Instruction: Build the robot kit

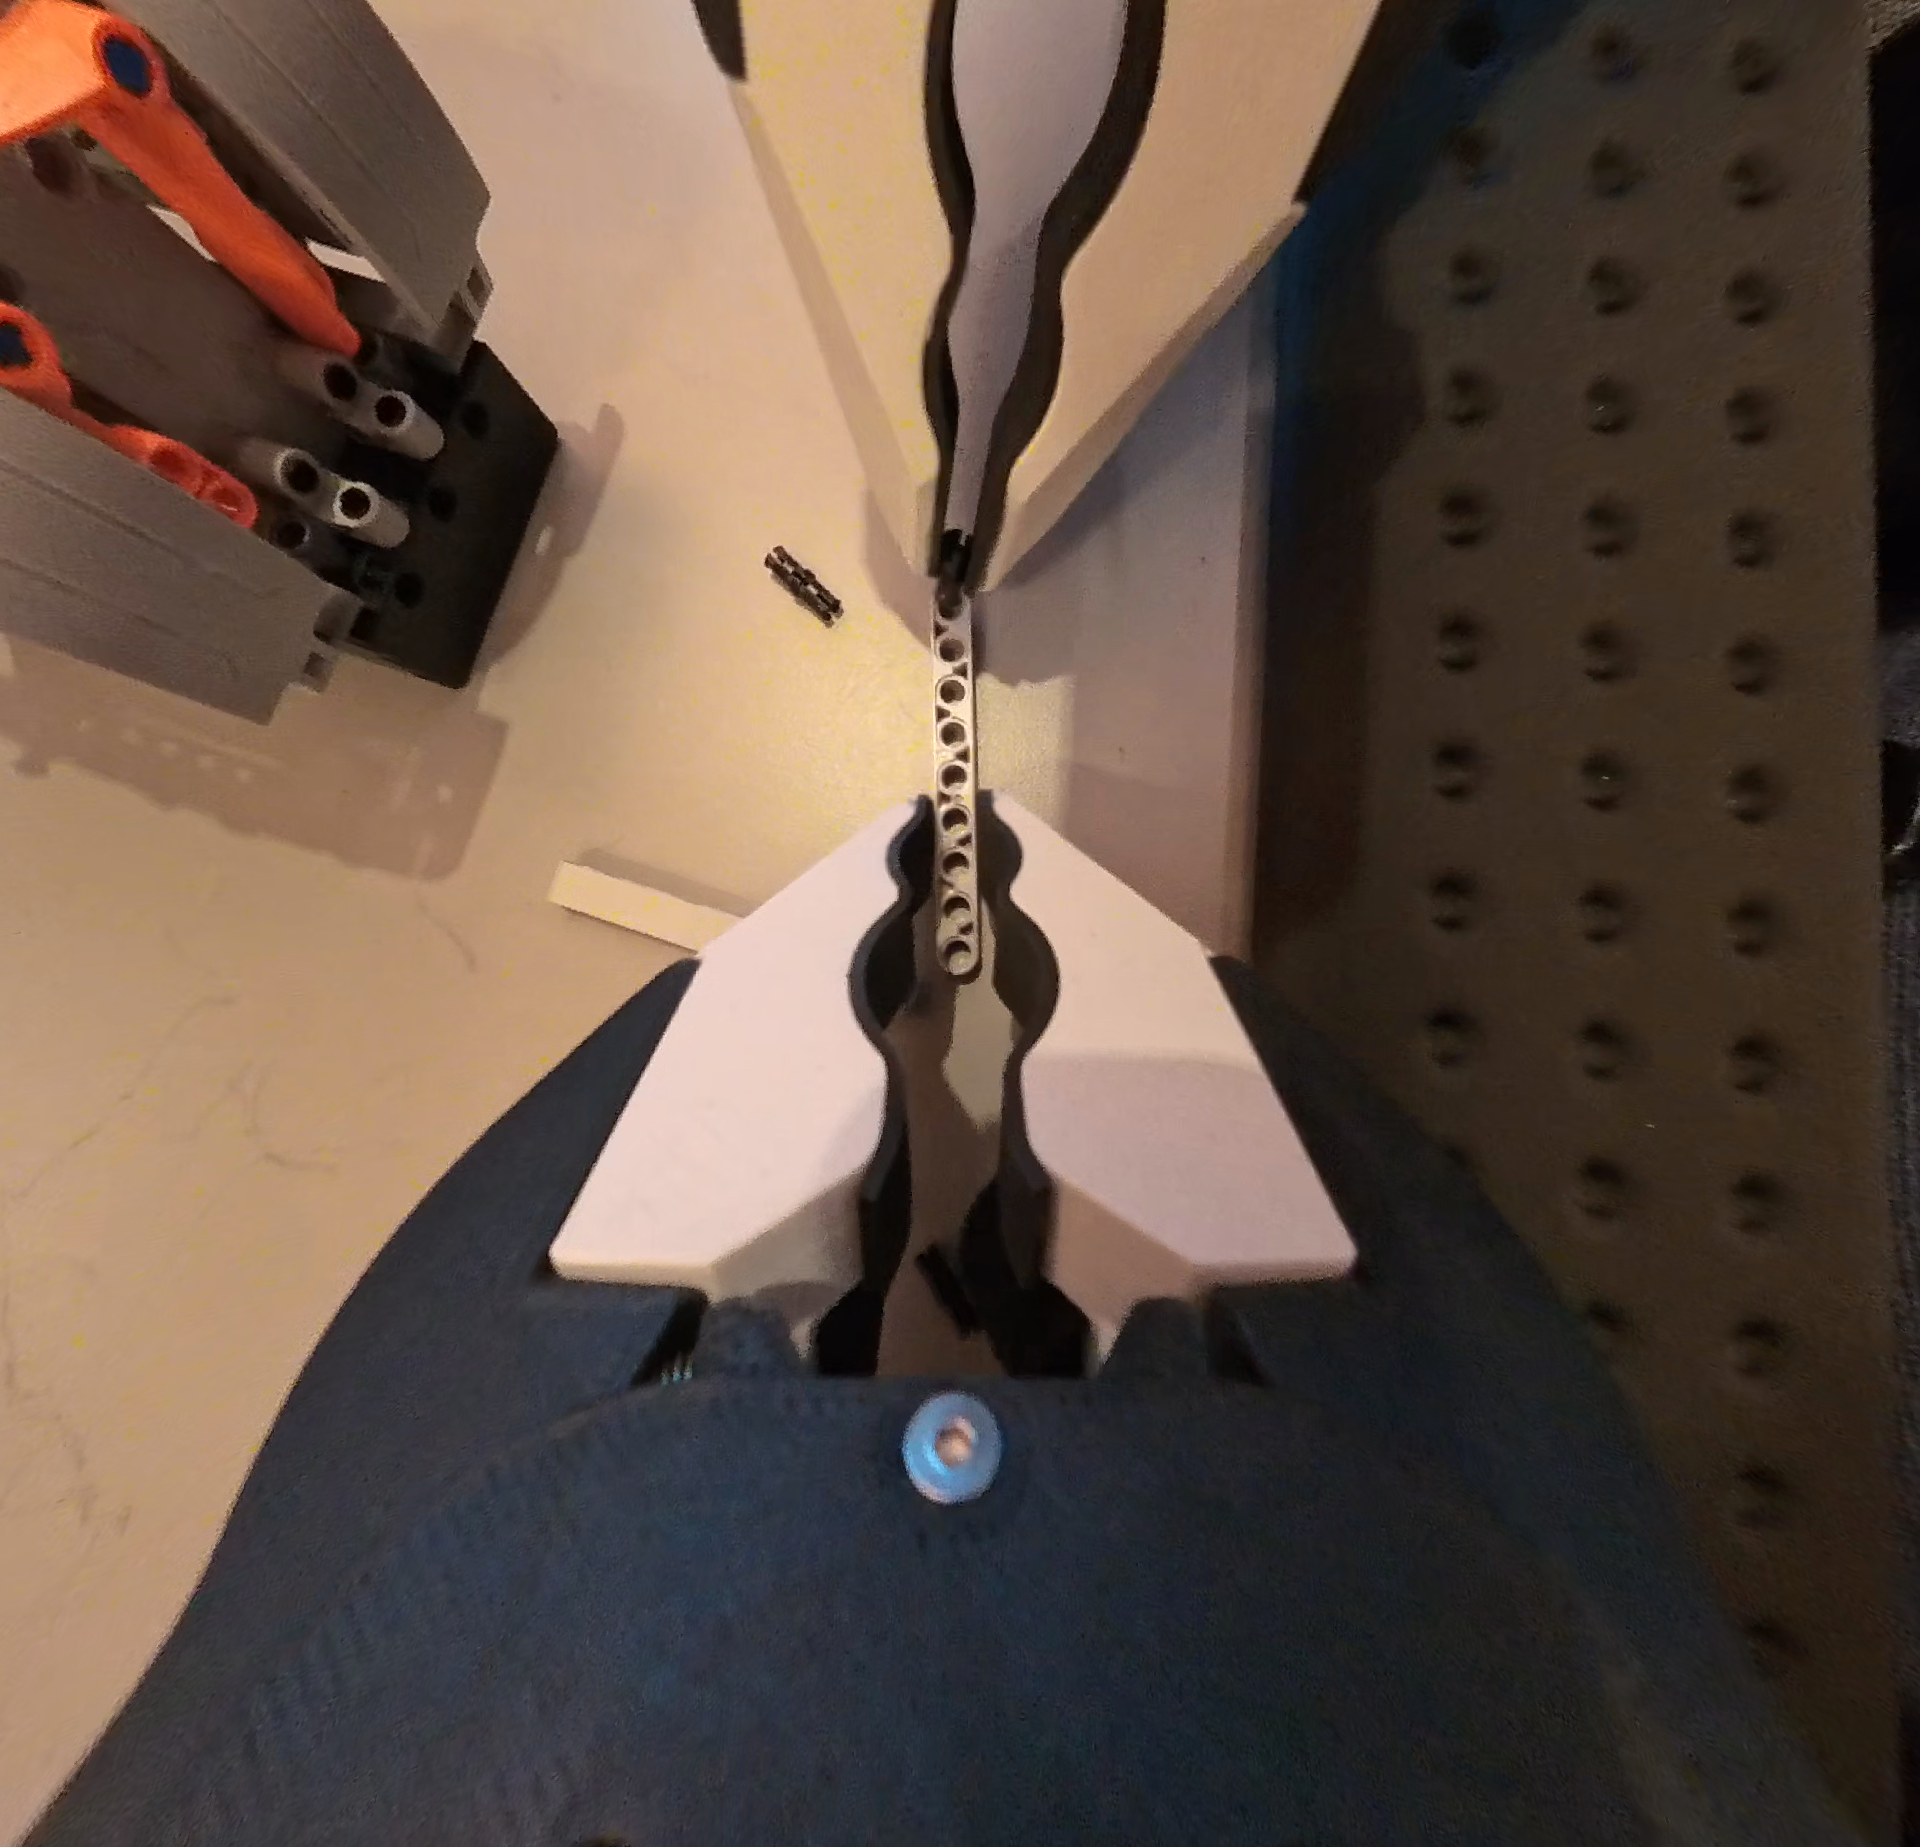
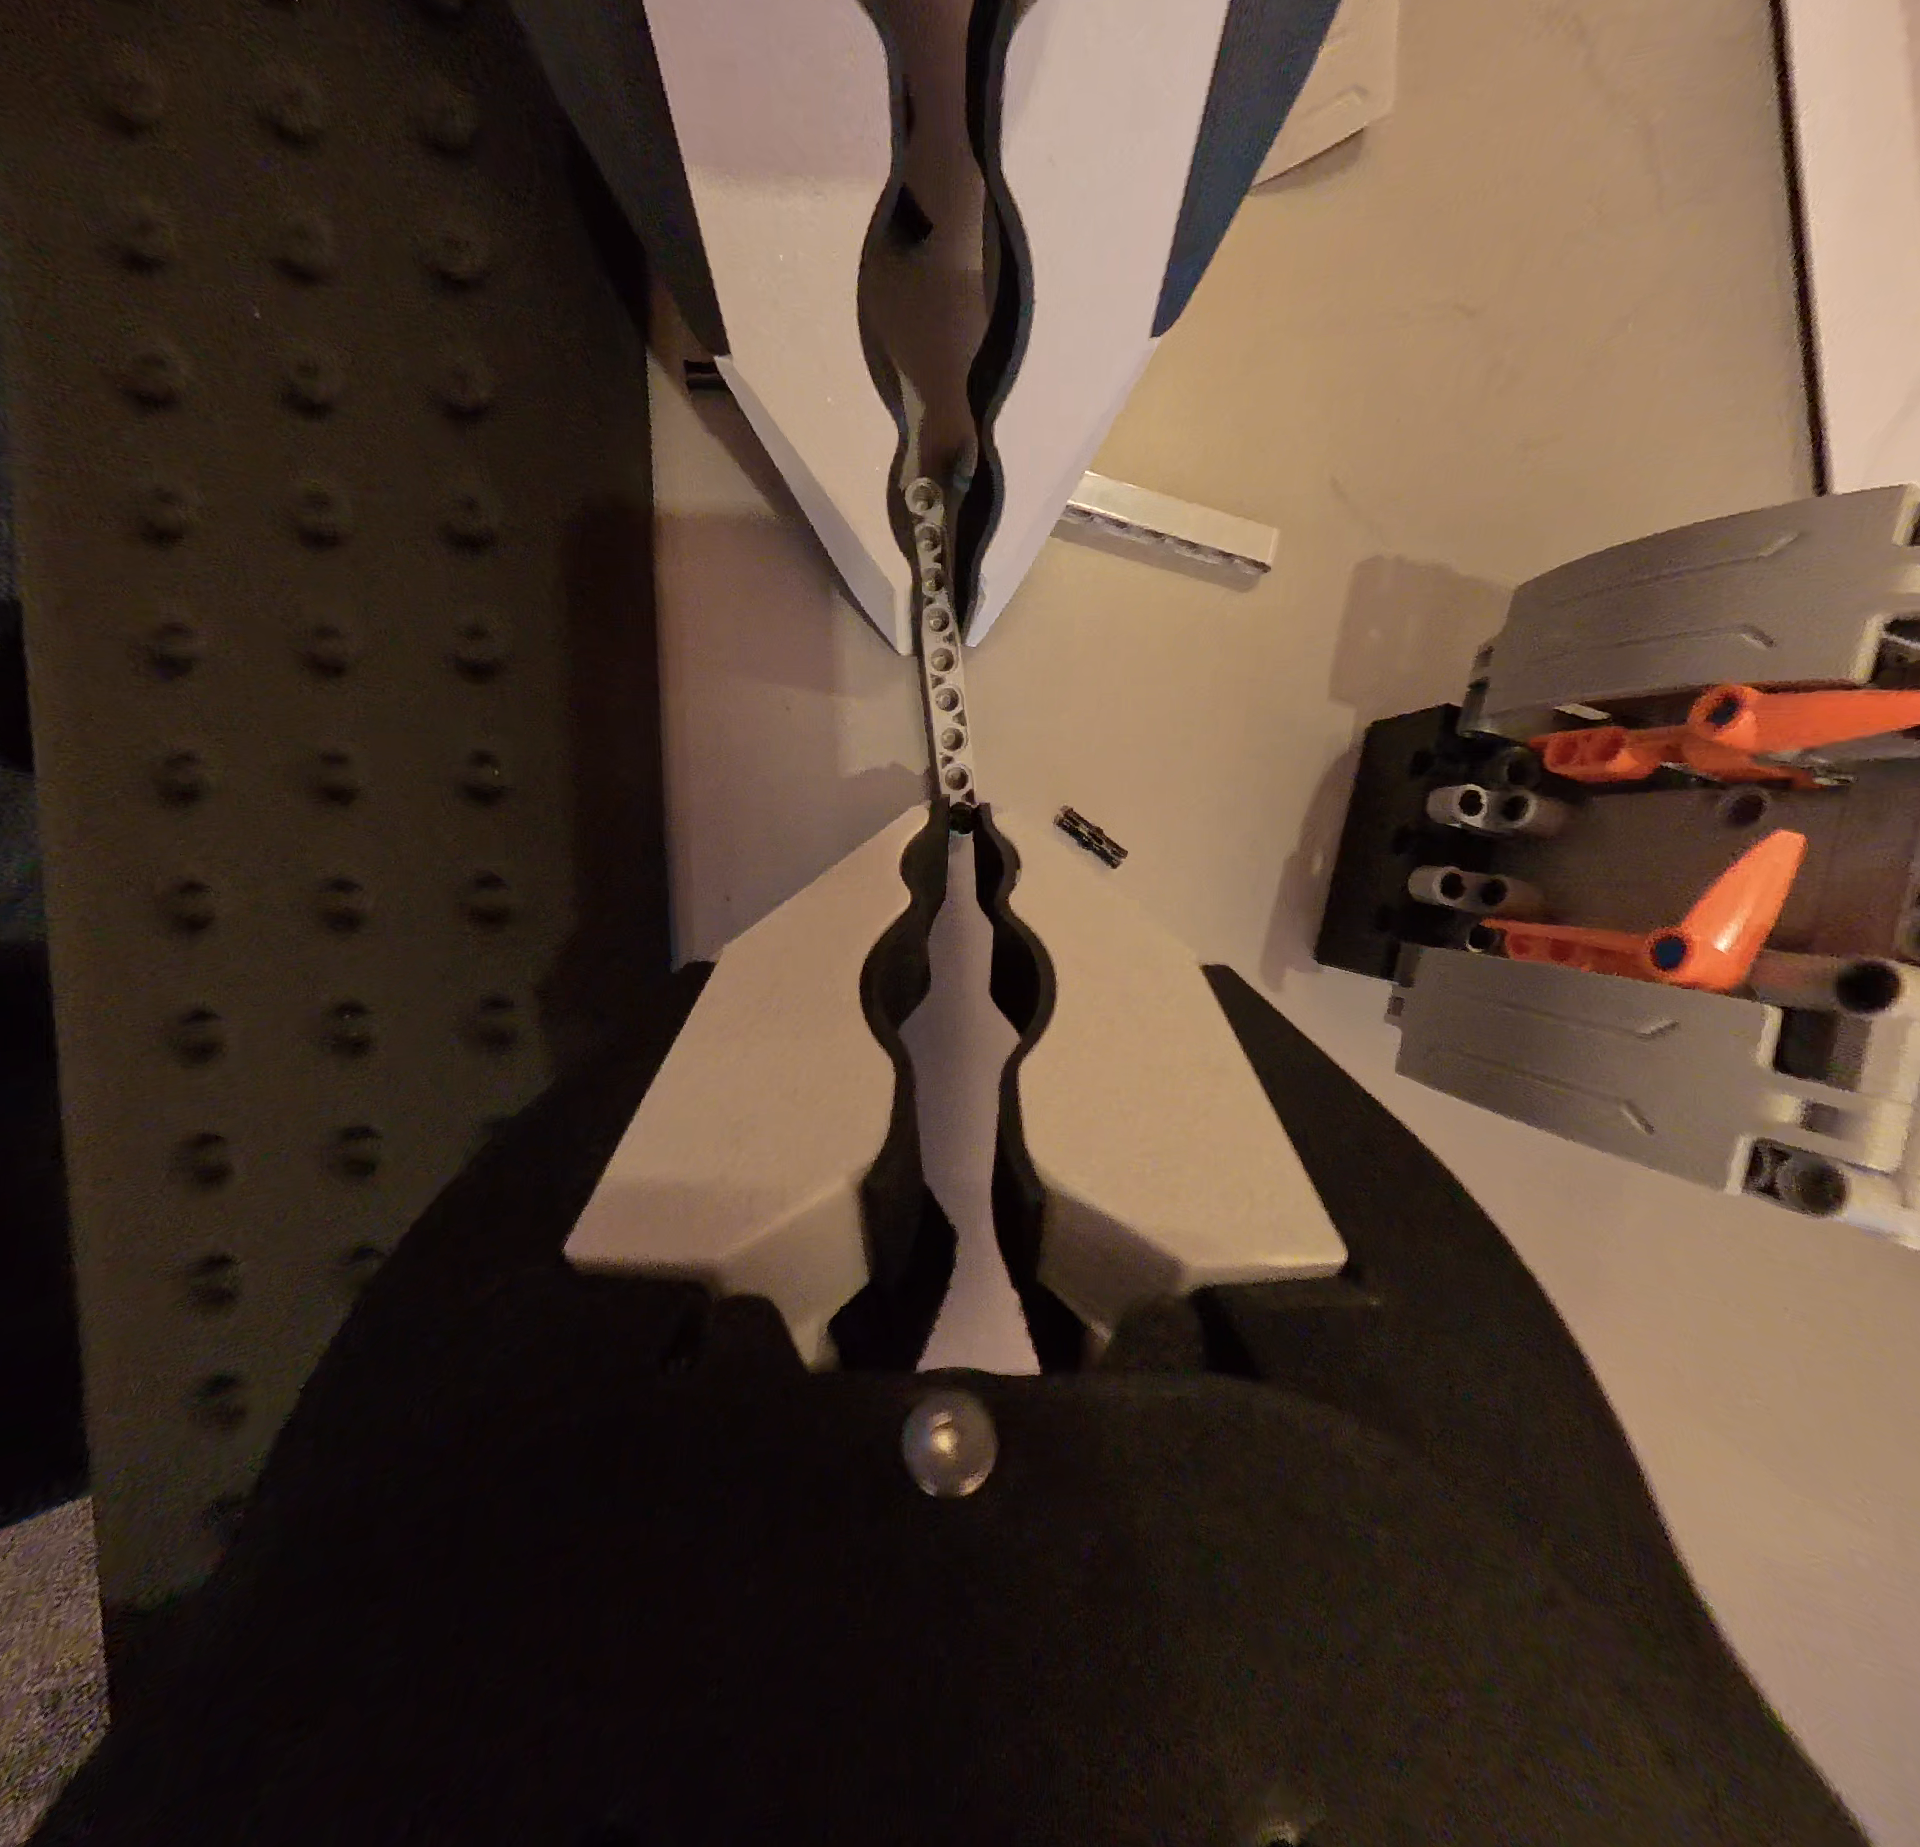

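Note:
My left gripper [image 1: 958,810] is shut on one end of a thin grey beam with a row of holes [image 1: 954,727], held above the pale table. My right gripper [image 1: 958,561] faces it from the far side, shut on a small black pin [image 1: 956,550] that sits at the beam's far end hole. In the right wrist view, the right gripper [image 2: 961,815] holds the pin [image 2: 961,821] against the end of the beam [image 2: 943,696], and the left gripper [image 2: 940,634] grips the beam from above.
A loose black pin [image 1: 802,585] [image 2: 1091,836] lies on the table beside the beam. A grey, black and orange brick model [image 1: 239,395] [image 2: 1621,862] stands off to one side. A dark studded baseplate [image 1: 1600,654] [image 2: 312,654] lies on the other. A white strip [image 1: 644,898] [image 2: 1174,535] lies near the left gripper.

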A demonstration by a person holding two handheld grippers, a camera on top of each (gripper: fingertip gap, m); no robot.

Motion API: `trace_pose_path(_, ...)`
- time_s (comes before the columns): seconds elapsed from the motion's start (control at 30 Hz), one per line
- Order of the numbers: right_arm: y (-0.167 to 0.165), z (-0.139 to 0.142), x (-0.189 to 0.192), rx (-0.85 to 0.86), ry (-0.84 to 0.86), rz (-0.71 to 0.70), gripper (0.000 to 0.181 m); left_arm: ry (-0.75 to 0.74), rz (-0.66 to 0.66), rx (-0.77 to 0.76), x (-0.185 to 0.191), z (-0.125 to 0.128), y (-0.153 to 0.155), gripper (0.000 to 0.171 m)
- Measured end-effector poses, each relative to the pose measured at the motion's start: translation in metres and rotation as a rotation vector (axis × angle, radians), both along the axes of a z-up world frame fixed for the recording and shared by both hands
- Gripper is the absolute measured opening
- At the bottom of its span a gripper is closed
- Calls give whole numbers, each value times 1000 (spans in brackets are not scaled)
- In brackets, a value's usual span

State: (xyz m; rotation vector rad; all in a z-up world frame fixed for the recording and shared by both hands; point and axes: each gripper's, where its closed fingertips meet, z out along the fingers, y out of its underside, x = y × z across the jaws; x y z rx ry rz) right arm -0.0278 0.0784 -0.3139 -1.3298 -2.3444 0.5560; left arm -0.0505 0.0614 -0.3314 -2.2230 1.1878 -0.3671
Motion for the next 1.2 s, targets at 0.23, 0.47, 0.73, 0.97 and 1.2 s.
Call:
trace_pose_path(0.23,0,-6,2,36,-44,35,2,-4,3,-1,1,0,0,5)
trace_pose_path(0.47,1,-6,1,56,-63,63,2,-2,4,5,1,0,1,5)
trace_pose_path(0.73,1,-6,3,-62,-48,49,1,2,7,7,1,0,1,5)
trace_pose_path(0.97,0,-11,4,-111,-112,61,1,0,4,4,2,0,1,5)
trace_pose_path(1.2,1,11,0,-249,-14,17,22,-4,2,4,2,0,1,5)
